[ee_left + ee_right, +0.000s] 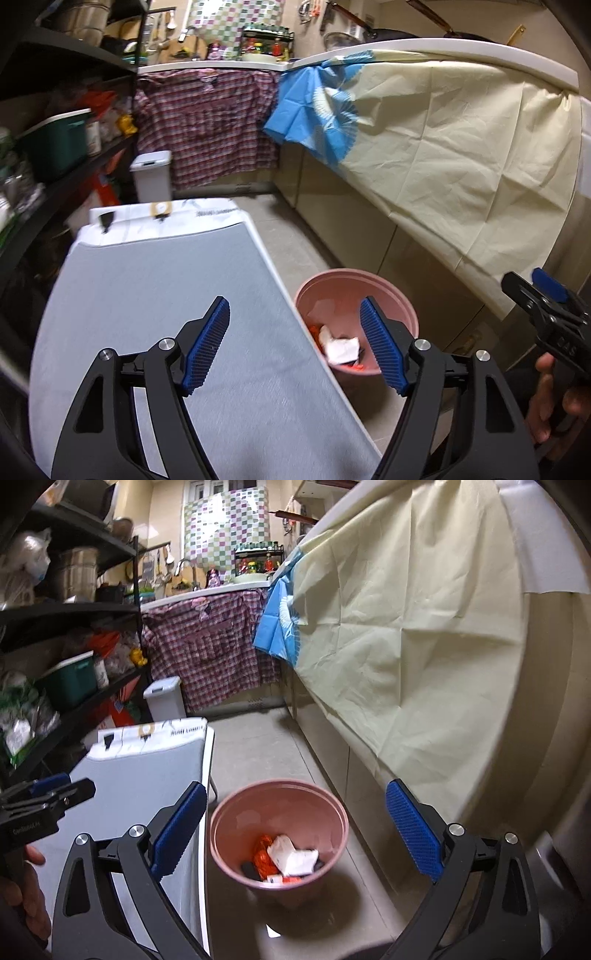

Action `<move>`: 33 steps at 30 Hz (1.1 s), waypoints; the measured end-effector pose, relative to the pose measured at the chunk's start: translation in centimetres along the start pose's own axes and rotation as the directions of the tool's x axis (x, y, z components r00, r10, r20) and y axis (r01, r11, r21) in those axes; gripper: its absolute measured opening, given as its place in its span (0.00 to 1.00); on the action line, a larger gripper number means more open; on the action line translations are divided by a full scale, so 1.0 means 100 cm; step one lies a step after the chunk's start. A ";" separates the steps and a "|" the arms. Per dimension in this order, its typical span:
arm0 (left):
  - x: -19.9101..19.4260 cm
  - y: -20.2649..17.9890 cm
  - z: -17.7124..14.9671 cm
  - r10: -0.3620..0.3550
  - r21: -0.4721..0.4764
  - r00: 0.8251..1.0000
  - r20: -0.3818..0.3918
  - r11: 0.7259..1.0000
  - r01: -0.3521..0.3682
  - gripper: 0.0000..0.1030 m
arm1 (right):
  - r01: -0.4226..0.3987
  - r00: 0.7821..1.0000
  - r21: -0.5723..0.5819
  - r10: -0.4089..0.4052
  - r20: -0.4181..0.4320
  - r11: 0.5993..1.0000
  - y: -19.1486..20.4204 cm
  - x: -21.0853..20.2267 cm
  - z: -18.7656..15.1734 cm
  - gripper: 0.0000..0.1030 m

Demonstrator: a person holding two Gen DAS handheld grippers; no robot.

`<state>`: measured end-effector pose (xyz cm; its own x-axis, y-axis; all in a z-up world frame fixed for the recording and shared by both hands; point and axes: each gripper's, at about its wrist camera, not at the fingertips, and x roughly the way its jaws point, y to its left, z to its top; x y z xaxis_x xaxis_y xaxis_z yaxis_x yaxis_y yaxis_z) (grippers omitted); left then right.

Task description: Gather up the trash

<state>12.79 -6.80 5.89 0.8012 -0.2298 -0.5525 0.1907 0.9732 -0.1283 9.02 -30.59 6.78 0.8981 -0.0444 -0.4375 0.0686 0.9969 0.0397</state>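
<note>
A pink bin (399, 306) stands on the floor beside the grey table (147, 295); it also shows in the right wrist view (236, 823). Inside lie crumpled white paper (293, 856), an orange wrapper (263, 858) and dark bits. My left gripper (295, 343) is open and empty, held above the table's right edge and the bin. My right gripper (295, 830) is open and empty, held above the bin. The right gripper also shows at the far right of the left wrist view (543, 299); the left gripper shows at the left edge of the right wrist view (51, 794).
A white lidded bin (152, 173) stands by the plaid cloth (207, 122) at the back. Black shelves (66, 609) with clutter run along the left. A cream sheet (461, 147) covers the counter front on the right. Tiled floor (251, 749) lies between.
</note>
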 end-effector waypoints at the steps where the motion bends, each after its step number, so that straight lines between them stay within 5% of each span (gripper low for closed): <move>1: -0.005 -0.001 -0.005 0.011 -0.013 1.000 -0.005 1.000 -0.011 0.73 | 0.001 1.000 -0.007 -0.001 -0.001 1.000 0.002 -0.007 -0.005 0.93; 14: -0.050 -0.019 -0.058 0.127 -0.061 0.992 0.002 0.990 -0.126 0.73 | 0.038 0.999 -0.065 -0.036 0.029 0.997 0.011 -0.047 -0.033 0.94; 33: -0.051 -0.023 -0.060 0.121 -0.033 0.993 0.002 0.992 -0.121 0.73 | 0.018 1.000 -0.067 -0.018 -0.004 0.998 0.016 -0.035 -0.033 0.94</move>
<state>4.88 -7.86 4.02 0.8193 -0.1104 -0.5627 0.0736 0.9934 -0.0878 4.56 -28.59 5.42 0.8951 -0.0619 -0.4415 0.0553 0.9981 -0.0278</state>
